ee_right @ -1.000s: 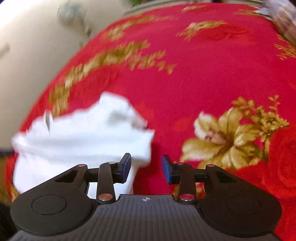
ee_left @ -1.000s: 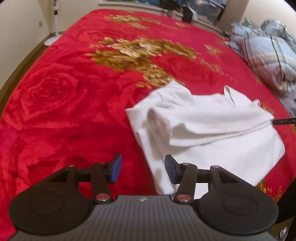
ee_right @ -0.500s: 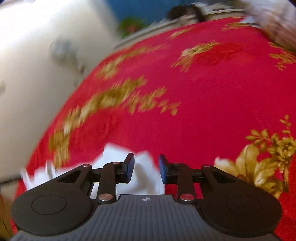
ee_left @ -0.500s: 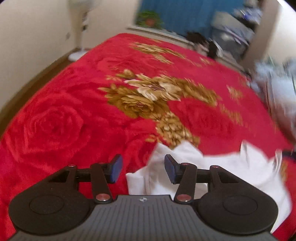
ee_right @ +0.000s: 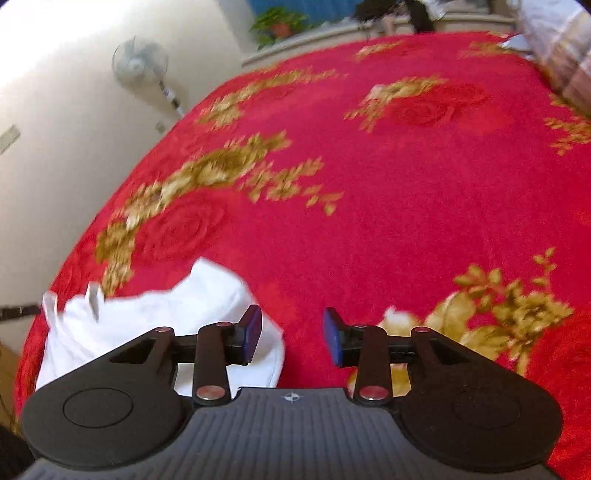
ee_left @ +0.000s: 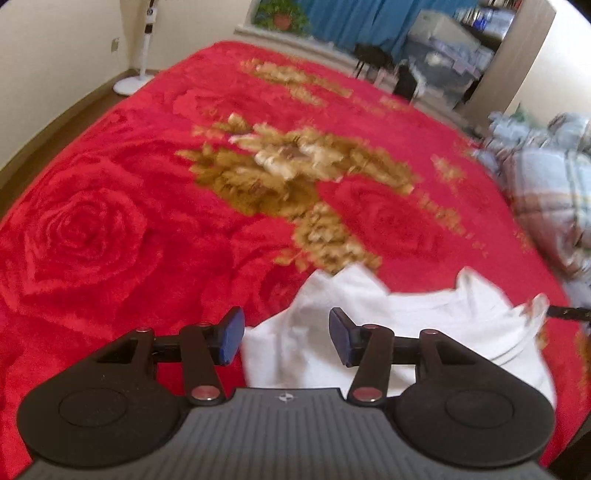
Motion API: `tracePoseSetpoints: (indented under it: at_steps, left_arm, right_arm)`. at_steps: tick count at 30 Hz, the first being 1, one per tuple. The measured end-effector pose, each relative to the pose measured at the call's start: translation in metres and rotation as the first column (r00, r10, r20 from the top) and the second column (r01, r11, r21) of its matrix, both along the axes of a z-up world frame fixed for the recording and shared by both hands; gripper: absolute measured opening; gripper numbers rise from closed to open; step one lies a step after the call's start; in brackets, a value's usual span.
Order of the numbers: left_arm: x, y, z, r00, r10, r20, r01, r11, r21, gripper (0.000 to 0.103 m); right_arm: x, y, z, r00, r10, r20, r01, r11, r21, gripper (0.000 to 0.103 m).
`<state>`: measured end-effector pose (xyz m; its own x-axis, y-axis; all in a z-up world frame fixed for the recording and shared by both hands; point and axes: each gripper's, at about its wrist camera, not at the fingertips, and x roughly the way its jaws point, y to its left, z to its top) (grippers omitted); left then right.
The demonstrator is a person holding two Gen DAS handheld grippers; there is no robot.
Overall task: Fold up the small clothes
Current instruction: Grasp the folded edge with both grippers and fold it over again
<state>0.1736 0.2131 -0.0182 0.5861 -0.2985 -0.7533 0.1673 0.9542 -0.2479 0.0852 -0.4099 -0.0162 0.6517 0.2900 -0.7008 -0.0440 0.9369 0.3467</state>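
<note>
A small white garment [ee_left: 406, 325] lies folded over itself on the red flowered blanket [ee_left: 155, 192], low and right in the left wrist view. My left gripper [ee_left: 286, 336] hovers above its left edge, open, nothing between the pads. In the right wrist view the same white garment [ee_right: 155, 314] sits low at the left. My right gripper [ee_right: 291, 338] hangs beside the garment's right edge over bare blanket [ee_right: 369, 184]. Its jaws are opening and hold nothing.
A crumpled plaid quilt [ee_left: 546, 184] is heaped at the bed's right side. A standing fan [ee_right: 142, 66] is by the left wall. Beyond the bed's far end are a plant [ee_left: 280, 16], blue curtains and cluttered shelves [ee_left: 450, 44]. A dark rod tip [ee_left: 569, 314] shows at the right.
Both grippers drew back and lifted from the garment, so it now sits lower in both views and more of the room shows. The right jaws narrowed, then widened again.
</note>
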Motion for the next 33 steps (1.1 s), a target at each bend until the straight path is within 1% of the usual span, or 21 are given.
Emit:
tracePoseSetpoints:
  at_steps: [1,3,6,8,10,11,12,13,14,15,16,18,20,21,23,24,26,27,29,32,33]
  left_arm:
    - [0.002,-0.002,-0.004,1.0,0.008,-0.015,-0.008,1.0,0.02,0.056]
    - [0.006,-0.007,-0.009,0.999,0.005,-0.037,-0.004,1.0,0.024,0.056]
    - [0.011,-0.018,-0.013,1.0,-0.012,-0.025,0.012,0.999,0.031,0.056]
    - [0.014,-0.023,-0.014,1.0,-0.007,-0.017,0.008,1.0,0.023,0.056]
    - [0.017,-0.024,-0.016,1.0,0.001,-0.01,-0.001,1.0,0.005,0.054]
    - [0.018,-0.024,-0.016,1.0,0.002,-0.006,-0.002,1.0,-0.002,0.049]
    - [0.019,-0.025,-0.016,1.0,0.0,-0.005,0.0,1.0,-0.007,0.033]
    - [0.019,-0.025,-0.016,1.0,-0.007,-0.004,0.007,1.0,-0.014,0.012]
    - [0.018,-0.025,-0.015,1.0,-0.014,0.0,0.014,1.0,-0.017,0.007]
    - [0.017,-0.025,-0.012,1.0,-0.019,0.015,0.019,1.0,-0.017,0.007]
    - [0.016,-0.023,-0.008,0.999,-0.02,0.037,0.021,0.999,-0.025,0.005]
    - [0.015,-0.01,0.003,0.997,0.025,0.074,-0.018,0.996,-0.09,0.005]
    - [0.015,0.009,0.008,0.99,0.116,0.082,-0.1,0.98,-0.169,0.004]
    - [0.015,0.013,0.009,0.985,0.148,0.087,-0.132,0.977,-0.17,0.004]
    - [0.018,0.013,0.008,0.978,0.187,0.093,-0.175,0.976,-0.126,0.004]
    - [0.02,0.01,0.006,0.978,0.188,0.087,-0.178,0.978,-0.104,0.004]
    - [0.024,0.0,0.002,0.982,0.17,0.08,-0.167,0.985,-0.047,0.004]
    - [0.026,-0.004,0.0,0.983,0.164,0.079,-0.162,0.986,-0.031,0.004]
    - [0.029,-0.006,-0.001,0.981,0.178,0.083,-0.176,0.984,-0.03,0.004]
    - [0.03,0.0,-0.002,0.973,0.21,0.094,-0.206,0.977,-0.048,0.005]
    - [0.032,0.001,-0.004,0.973,0.214,0.08,-0.212,0.976,-0.041,0.01]
  right_arm:
    - [0.003,0.007,-0.005,1.0,0.026,-0.017,-0.026,0.999,-0.019,0.039]
    - [0.01,0.021,-0.016,0.997,0.06,-0.045,-0.062,0.997,-0.044,0.039]
    - [0.02,0.041,-0.028,0.994,0.09,-0.061,-0.094,0.993,-0.072,0.039]
    - [0.026,0.046,-0.031,0.996,0.074,-0.049,-0.078,0.994,-0.081,0.039]
    - [0.03,0.043,-0.032,0.999,0.04,-0.026,-0.041,0.998,-0.037,0.039]
    - [0.031,0.042,-0.032,0.999,0.032,-0.014,-0.032,0.999,-0.024,0.039]
    - [0.031,0.042,-0.032,1.0,0.025,0.004,-0.025,0.999,-0.02,0.037]
    - [0.031,0.043,-0.032,1.0,0.024,0.016,-0.024,1.0,-0.018,0.034]
    - [0.031,0.045,-0.031,0.999,0.034,0.029,-0.033,0.999,-0.014,0.021]
    - [0.031,0.048,-0.03,0.998,0.049,0.042,-0.048,0.999,-0.011,0.009]
    - [0.03,0.05,-0.028,0.997,0.059,0.059,-0.058,0.998,-0.016,0.007]
    - [0.028,0.05,-0.02,0.994,0.044,0.103,-0.041,0.999,-0.028,0.005]
    - [0.026,0.043,-0.01,0.988,-0.014,0.155,0.011,1.0,0.019,0.005]
    - [0.026,0.039,-0.006,0.982,-0.053,0.182,0.043,0.997,0.056,0.005]
    - [0.028,0.036,-0.002,0.972,-0.104,0.212,0.088,0.993,0.083,0.005]
    - [0.033,0.037,-0.004,0.973,-0.11,0.204,0.096,0.993,0.075,0.005]
    - [0.044,0.043,-0.012,0.981,-0.107,0.16,0.104,0.994,0.03,0.005]
    - [0.049,0.045,-0.017,0.984,-0.108,0.143,0.108,0.994,0.012,0.005]
    - [0.057,0.046,-0.021,0.984,-0.125,0.13,0.125,0.992,0.006,0.005]
    - [0.064,0.045,-0.02,0.974,-0.163,0.158,0.161,0.987,0.028,0.005]
    - [0.067,0.046,-0.021,0.972,-0.167,0.163,0.166,0.986,0.021,0.005]
